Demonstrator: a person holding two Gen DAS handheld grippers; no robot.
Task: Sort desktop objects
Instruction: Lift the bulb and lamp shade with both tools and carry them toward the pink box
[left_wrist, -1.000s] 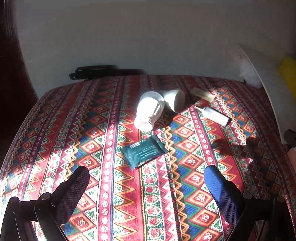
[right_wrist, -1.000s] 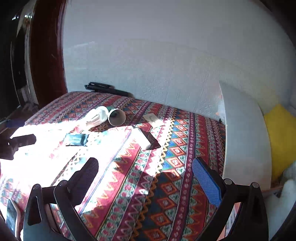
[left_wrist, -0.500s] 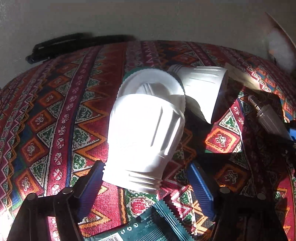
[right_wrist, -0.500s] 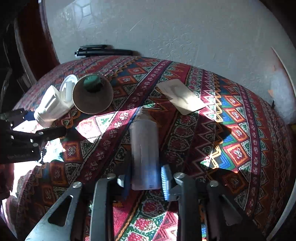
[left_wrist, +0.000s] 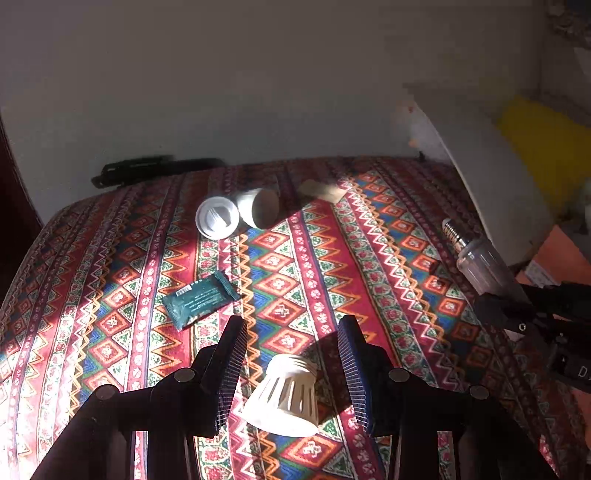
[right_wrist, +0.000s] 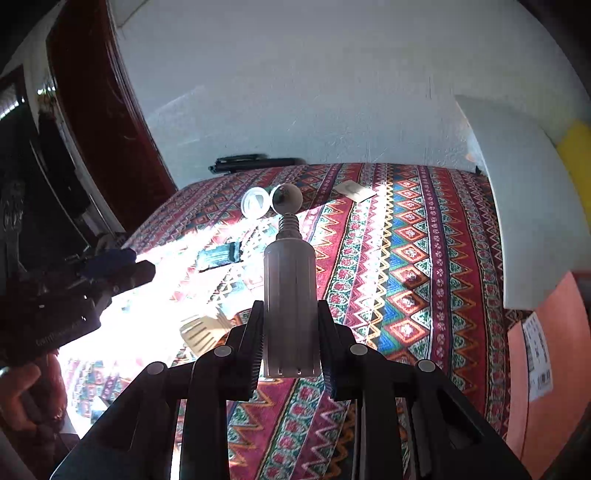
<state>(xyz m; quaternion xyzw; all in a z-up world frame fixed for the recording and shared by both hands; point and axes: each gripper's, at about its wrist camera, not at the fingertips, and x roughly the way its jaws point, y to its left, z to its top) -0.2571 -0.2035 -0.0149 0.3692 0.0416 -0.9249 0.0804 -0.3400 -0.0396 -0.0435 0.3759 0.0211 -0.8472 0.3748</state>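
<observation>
Daylight falls on the white slotted housing (left_wrist: 282, 397), lying between the spread fingers of the left gripper (left_wrist: 291, 339), touching neither; the right gripper (right_wrist: 290, 314) clamps the bulb (right_wrist: 290, 295), screw base pointing forward.

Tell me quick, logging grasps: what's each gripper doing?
Left gripper: open, fingers either side of the white slotted housing, not touching.
Right gripper: closed on the clear screw-base bulb.

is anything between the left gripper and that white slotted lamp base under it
Nothing visible. The white slotted lamp base lies on the patterned cloth directly between the open fingers of the left gripper, neither finger touching it. The green packet lies off to the left, clear of the gap.
</observation>
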